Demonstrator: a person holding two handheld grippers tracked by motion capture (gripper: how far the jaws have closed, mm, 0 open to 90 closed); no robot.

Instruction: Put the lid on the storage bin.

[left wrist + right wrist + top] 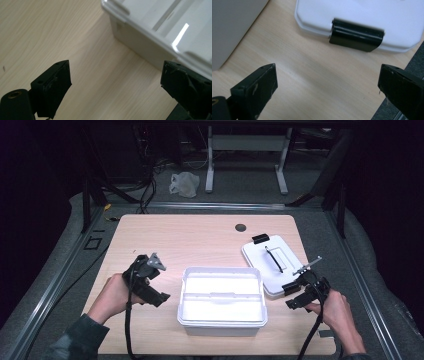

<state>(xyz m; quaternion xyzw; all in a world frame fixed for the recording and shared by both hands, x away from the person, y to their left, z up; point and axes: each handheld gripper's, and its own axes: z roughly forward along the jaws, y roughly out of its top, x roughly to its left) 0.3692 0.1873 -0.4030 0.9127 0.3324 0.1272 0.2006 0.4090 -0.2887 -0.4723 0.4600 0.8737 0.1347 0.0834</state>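
A white open box (221,300) with a divided tray inside stands near the table's front middle. Its white lid (274,262), with a black handle and black clasps, lies flat to the right of it. My left gripper (159,296) sits just left of the box, pointing at its side. In the left gripper view the gripper (115,72) is open over bare wood, and the box's corner (155,27) is just ahead. My right gripper (292,296) is at the lid's near edge. The right gripper view has it (327,72) open with nothing in it, facing the lid's black clasp (356,35).
The wooden table (190,240) has a round cable hole (240,227) near its far edge. Its right edge runs close beside my right gripper (414,62). On the floor beyond lie a plastic bag (185,184), cables and a white desk frame (247,142).
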